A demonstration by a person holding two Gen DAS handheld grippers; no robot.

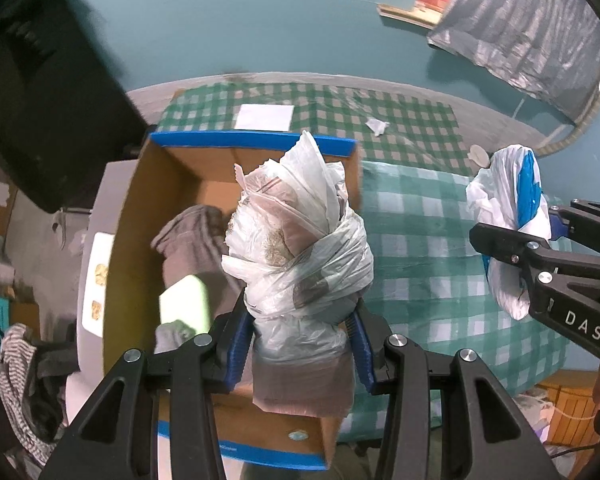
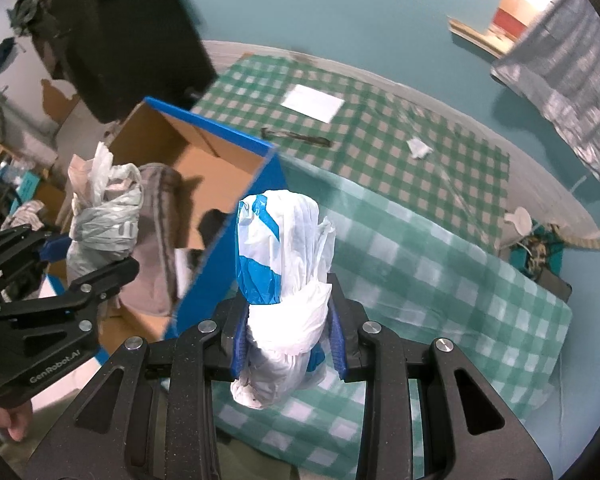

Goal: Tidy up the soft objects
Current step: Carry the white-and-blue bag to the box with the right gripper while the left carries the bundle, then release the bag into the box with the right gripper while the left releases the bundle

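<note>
With each gripper clenched on a knotted bag, grey bag (image 1: 300, 248) at frame centre over the box (image 1: 140, 208), blue-white bag (image 2: 284, 272) centre, lower both inside before releasing.

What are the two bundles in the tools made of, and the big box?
The grey bundle looks like thin plastic bag film: see-through, crinkly and shiny, twisted round itself. The white and blue bundle also looks like a thin plastic bag, opaque, with fine creases. The box seems to be cardboard: dull brown inside, with blue edges that may be tape or print.
</note>
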